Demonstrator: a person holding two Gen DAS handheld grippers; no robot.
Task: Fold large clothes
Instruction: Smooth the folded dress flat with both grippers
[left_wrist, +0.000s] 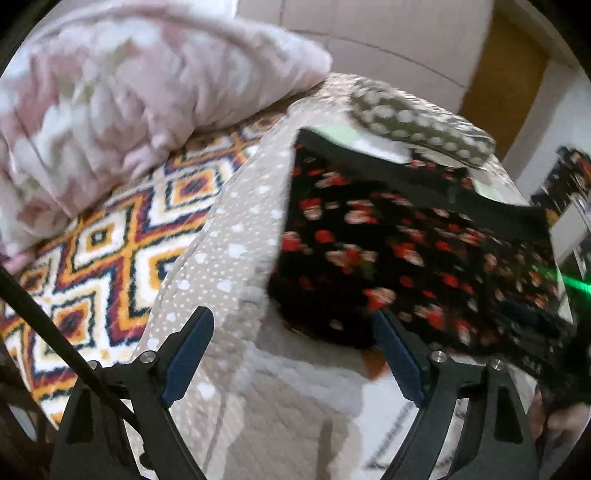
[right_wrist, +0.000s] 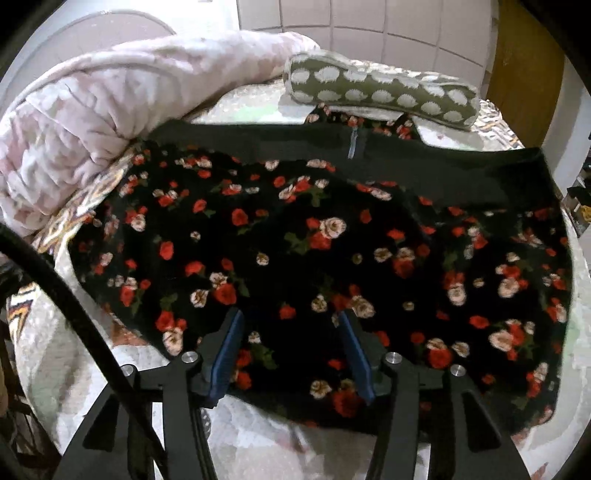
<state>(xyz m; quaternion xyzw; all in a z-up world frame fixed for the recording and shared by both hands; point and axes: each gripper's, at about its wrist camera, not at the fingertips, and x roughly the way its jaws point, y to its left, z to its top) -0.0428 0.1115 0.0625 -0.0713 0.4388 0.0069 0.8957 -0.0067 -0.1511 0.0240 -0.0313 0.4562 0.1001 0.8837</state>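
Black flowered dress (right_wrist: 295, 236) is lying spread across the bed (right_wrist: 258, 443). Pink quilt (right_wrist: 92, 118) and spotted pillow (right_wrist: 380, 92) are crowding its far edge, likely snagging any fold. Right gripper (right_wrist: 291, 354) is hovering wide open over the hem; left gripper (left_wrist: 295, 354) is gaping too, holding nothing.

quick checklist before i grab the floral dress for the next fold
1. Left tongs open and empty: ok.
2. Right tongs open, nothing pinched: ok.
3. Right tongs over the near hem of the floral dress: ok.
4. Left tongs at the dress edge: not ok, mostly over the dotted bedspread.
5. Dress lying flat: cannot tell, the picture is blurred.
6. Far end free: not ok, the spotted pillow sits at the zipper end.
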